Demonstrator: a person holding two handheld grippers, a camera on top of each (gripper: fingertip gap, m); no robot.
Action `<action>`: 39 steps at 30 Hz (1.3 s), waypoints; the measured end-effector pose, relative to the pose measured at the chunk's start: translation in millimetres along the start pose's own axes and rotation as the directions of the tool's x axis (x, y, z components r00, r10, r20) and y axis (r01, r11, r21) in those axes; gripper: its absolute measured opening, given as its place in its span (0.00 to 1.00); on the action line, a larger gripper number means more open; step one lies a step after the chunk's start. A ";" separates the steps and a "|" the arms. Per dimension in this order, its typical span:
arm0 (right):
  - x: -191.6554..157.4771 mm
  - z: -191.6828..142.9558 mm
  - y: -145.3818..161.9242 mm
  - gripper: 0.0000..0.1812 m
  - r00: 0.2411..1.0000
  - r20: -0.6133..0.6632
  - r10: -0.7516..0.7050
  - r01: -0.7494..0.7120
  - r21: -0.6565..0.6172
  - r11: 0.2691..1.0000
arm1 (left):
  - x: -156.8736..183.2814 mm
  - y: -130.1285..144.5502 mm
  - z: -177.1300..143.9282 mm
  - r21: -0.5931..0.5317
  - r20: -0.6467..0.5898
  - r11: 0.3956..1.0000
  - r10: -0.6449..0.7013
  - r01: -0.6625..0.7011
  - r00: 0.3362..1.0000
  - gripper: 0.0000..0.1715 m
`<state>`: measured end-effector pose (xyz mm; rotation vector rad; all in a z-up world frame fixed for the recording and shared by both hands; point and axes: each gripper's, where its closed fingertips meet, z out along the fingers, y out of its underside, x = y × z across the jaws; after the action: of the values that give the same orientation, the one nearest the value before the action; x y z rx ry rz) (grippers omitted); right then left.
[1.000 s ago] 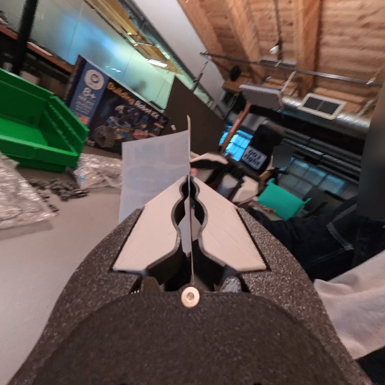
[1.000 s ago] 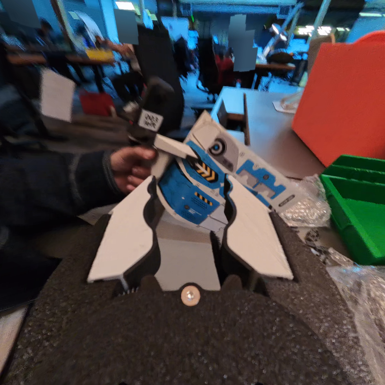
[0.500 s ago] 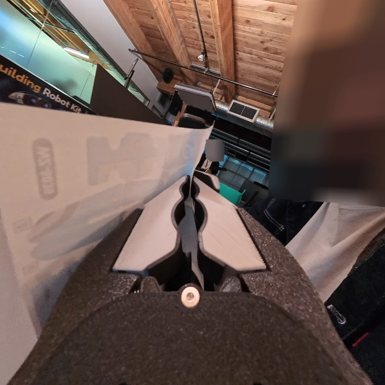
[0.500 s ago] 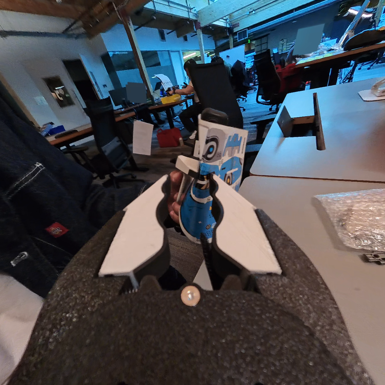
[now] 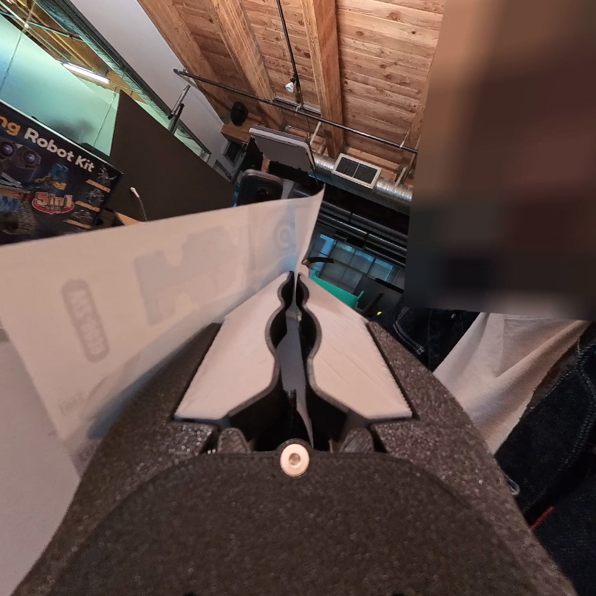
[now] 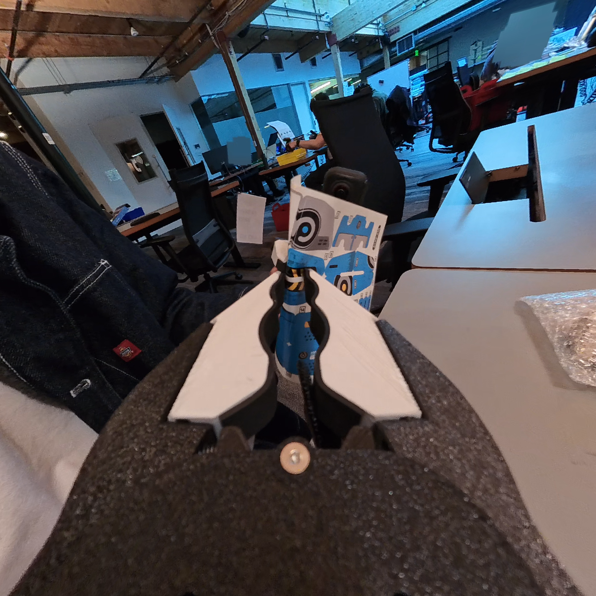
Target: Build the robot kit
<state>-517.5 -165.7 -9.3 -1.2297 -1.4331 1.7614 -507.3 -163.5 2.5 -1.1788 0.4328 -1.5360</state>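
Your left hand-held gripper [image 5: 295,279] was closed down tight on the edge of a printed sheet [image 5: 154,290], whose pale back side fanned out to its left and rose a little past the fingertips. Your right hand-held gripper [image 6: 294,276] had its fingers drawn in narrow around the same sheet [image 6: 338,238], the blue and white printed face showing between and beyond the tips; whether they actually pinched it, I could not tell. The sheet hung in the air in front of you, off the worktop [image 6: 451,322], which lay to the right of that gripper with a bubble-wrap bag [image 6: 567,329] on it. A printed box [image 5: 48,193] stood beyond the left gripper, to its left. The sheet looked thin, light and floppy, likely to crease or tear, so a hold near an edge seemed safest.
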 end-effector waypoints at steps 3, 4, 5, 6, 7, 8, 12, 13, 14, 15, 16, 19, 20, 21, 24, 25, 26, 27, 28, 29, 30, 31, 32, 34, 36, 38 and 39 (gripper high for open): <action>-3.5 -1.3 -4.2 0.06 0.999 -0.025 -0.047 0.048 0.017 0.999 | 2.3 -1.8 4.2 -0.011 0.035 0.997 0.071 -0.070 0.997 0.00; -4.4 -1.8 -5.1 0.06 0.998 -0.032 -0.059 0.059 0.016 0.998 | 2.8 -1.8 5.3 -0.020 0.048 0.996 0.090 -0.089 0.995 0.00; -4.5 -2.5 -5.3 0.07 0.998 -0.031 -0.051 0.052 0.010 0.999 | 3.2 -1.2 6.4 -0.032 0.058 0.994 0.103 -0.102 0.993 0.00; -5.2 -3.6 -5.2 0.07 0.999 -0.013 -0.031 0.031 0.006 0.999 | 2.8 -0.6 7.2 -0.039 0.068 0.993 0.110 -0.108 0.992 0.00; -4.3 -4.5 -4.9 0.07 1.000 0.000 -0.008 0.008 0.005 1.000 | 1.6 -0.4 7.8 -0.041 0.078 0.993 0.112 -0.109 0.991 0.00; -4.1 -5.2 -4.1 0.07 1.000 0.013 0.009 -0.009 0.005 1.000 | 1.3 0.6 8.1 -0.043 0.077 0.993 0.110 -0.107 0.991 0.00; -5.8 -5.4 -1.6 0.05 0.998 0.052 0.045 -0.045 -0.001 0.999 | 3.6 1.8 5.8 -0.031 0.037 0.997 0.078 -0.077 0.996 0.00; -7.1 -6.1 -1.9 0.05 0.995 0.071 0.064 -0.064 0.000 0.998 | 4.4 1.9 5.8 -0.030 0.029 0.997 0.072 -0.071 0.997 0.00; -7.6 -6.6 -1.6 0.04 0.993 0.084 0.079 -0.079 -0.001 0.997 | 4.7 2.6 5.7 -0.032 0.024 0.997 0.067 -0.067 0.997 0.00; -8.3 -6.7 -0.3 0.05 0.992 0.095 0.087 -0.087 -0.007 0.996 | 5.4 4.0 5.6 -0.036 0.015 0.998 0.060 -0.060 0.998 0.00; -9.0 -6.6 0.7 0.05 0.990 0.103 0.093 -0.092 -0.011 0.996 | 5.7 4.3 5.2 -0.035 0.009 0.998 0.053 -0.053 0.999 0.00; -12.4 -6.6 0.0 0.04 0.985 0.131 0.109 -0.109 -0.009 0.994 | 10.3 4.9 5.7 -0.023 -0.036 1.000 0.018 -0.019 0.999 0.00; -14.6 -6.6 -0.1 0.05 0.981 0.151 0.125 -0.125 -0.011 0.992 | 12.2 5.3 6.0 -0.022 -0.053 1.000 0.004 -0.006 0.999 0.00; -15.9 -6.6 0.2 0.05 0.976 0.165 0.139 -0.139 -0.013 0.990 | 12.8 5.8 5.9 -0.021 -0.061 1.000 -0.001 -0.001 0.998 0.00; -17.0 -8.9 -0.5 0.16 0.981 0.159 0.112 -0.111 -0.015 0.994 | 6.8 4.0 3.4 -0.013 -0.029 1.000 0.004 -0.004 1.000 0.00; -15.5 -10.5 -2.7 0.17 0.987 0.136 0.085 -0.085 -0.008 0.996 | 4.2 2.6 1.7 -0.010 -0.013 1.000 0.008 -0.008 1.000 0.00; -14.8 -12.7 -4.8 0.17 0.992 0.117 0.056 -0.056 -0.004 0.998 | 0.6 1.4 -0.2 -0.009 0.012 1.000 0.017 -0.017 1.000 0.00; -13.7 -13.8 -4.5 0.16 0.995 0.095 0.031 -0.029 -0.016 0.999 | -4.0 0.2 -2.2 -0.009 0.042 1.000 0.028 -0.027 0.999 0.00; -10.7 -14.2 -4.4 0.16 0.998 0.062 0.010 -0.009 -0.025 1.000 | -8.9 -1.9 -4.5 -0.001 0.073 0.999 0.036 -0.036 0.997 0.00; -7.0 -13.8 -3.9 0.16 1.000 0.028 -0.013 0.013 -0.032 0.999 | -12.9 -3.6 -6.5 0.005 0.096 0.999 0.039 -0.040 0.995 0.00; -2.5 -12.2 -1.9 0.15 0.999 -0.011 -0.040 0.039 -0.045 0.998 | -15.6 -3.6 -7.7 0.004 0.110 0.999 0.040 -0.041 0.993 0.00; 2.0 -10.5 -1.4 0.16 0.997 -0.048 -0.063 0.061 -0.046 0.997 | -18.5 -2.9 -8.2 -0.001 0.126 0.999 0.044 -0.044 0.991 0.00; 6.6 -9.1 -0.5 0.16 0.994 -0.081 -0.074 0.070 -0.050 0.996 | -20.4 -2.2 -8.7 -0.004 0.137 0.999 0.048 -0.048 0.989 0.00; 8.9 -6.1 4.7 0.17 0.992 -0.097 -0.080 0.073 -0.076 0.994 | -22.9 0.3 -8.1 -0.018 0.148 0.999 0.051 -0.049 0.988 0.00; 9.6 -4.3 5.5 0.17 0.991 -0.105 -0.081 0.073 -0.076 0.994 | -23.5 1.0 -6.9 -0.018 0.155 0.998 0.058 -0.056 0.986 0.00; 10.1 -4.7 4.2 0.15 0.992 -0.106 -0.067 0.060 -0.068 0.996 | -22.8 1.1 -5.9 -0.022 0.155 0.998 0.065 -0.062 0.986 0.00; 9.7 -5.2 3.8 0.14 0.994 -0.098 -0.054 0.048 -0.064 0.997 | -21.7 1.6 -5.2 -0.025 0.152 0.997 0.070 -0.066 0.986 0.00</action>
<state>-516.5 -156.2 -16.0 -1.2828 -1.4574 1.6103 -512.9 -146.3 -10.7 -1.2744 0.3832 -1.3750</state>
